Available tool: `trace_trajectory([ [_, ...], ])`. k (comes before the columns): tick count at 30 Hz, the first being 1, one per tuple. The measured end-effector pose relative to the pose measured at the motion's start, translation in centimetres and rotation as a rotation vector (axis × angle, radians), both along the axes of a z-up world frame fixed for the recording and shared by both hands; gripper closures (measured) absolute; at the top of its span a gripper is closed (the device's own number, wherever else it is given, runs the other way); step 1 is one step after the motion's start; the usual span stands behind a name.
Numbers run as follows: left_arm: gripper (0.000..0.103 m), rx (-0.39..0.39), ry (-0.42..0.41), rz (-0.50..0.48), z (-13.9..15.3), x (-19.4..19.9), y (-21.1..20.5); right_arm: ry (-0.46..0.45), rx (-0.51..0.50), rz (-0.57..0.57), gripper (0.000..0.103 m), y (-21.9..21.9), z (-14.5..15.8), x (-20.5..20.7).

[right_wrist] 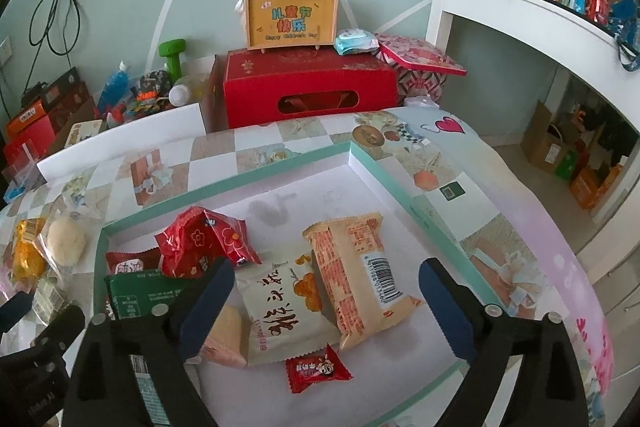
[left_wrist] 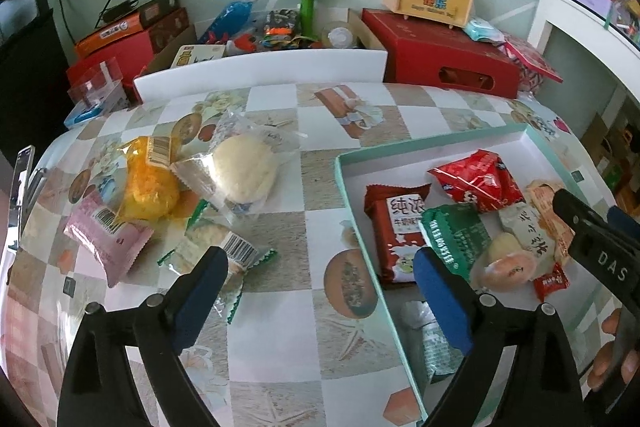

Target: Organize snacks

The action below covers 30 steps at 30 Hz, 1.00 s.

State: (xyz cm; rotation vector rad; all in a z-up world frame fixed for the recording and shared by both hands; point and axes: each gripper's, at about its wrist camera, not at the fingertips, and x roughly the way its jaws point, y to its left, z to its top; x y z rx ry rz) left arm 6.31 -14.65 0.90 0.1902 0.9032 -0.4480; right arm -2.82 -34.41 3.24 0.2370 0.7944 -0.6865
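A shallow white box with a mint rim holds several snack packs: a red crinkled bag, a dark red milk pack, a green pack, a white pastry pack, an orange-printed pack and a small red candy. Loose on the table lie a yellow cake pack, a white bun pack, a pink pack and a green-edged cracker pack. My left gripper is open and empty over the table at the box's left edge. My right gripper is open and empty above the box.
A patterned checkered cloth covers the table. Behind it stand a red gift box with an orange toy case on top, a green dumbbell and a cardboard box of clutter. A white shelf is at the right.
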Motion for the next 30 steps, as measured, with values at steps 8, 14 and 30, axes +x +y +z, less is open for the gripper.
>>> trace_trajectory([
  [8, 0.007, -0.02, 0.012, 0.032, -0.2, 0.3, 0.5, 0.01, -0.009, 0.017, 0.0, 0.4, -0.3, 0.3],
  [14, 0.007, -0.012, 0.002, 0.036, -0.2, 0.5, 0.6, 0.014, -0.01, 0.019, 0.0, 0.5, -0.3, 0.4],
  [30, 0.007, 0.032, -0.01, 0.04, 0.0, 0.9, 2.2, -0.008, -0.013, 0.025, 0.0, 2.3, 1.1, 1.0],
])
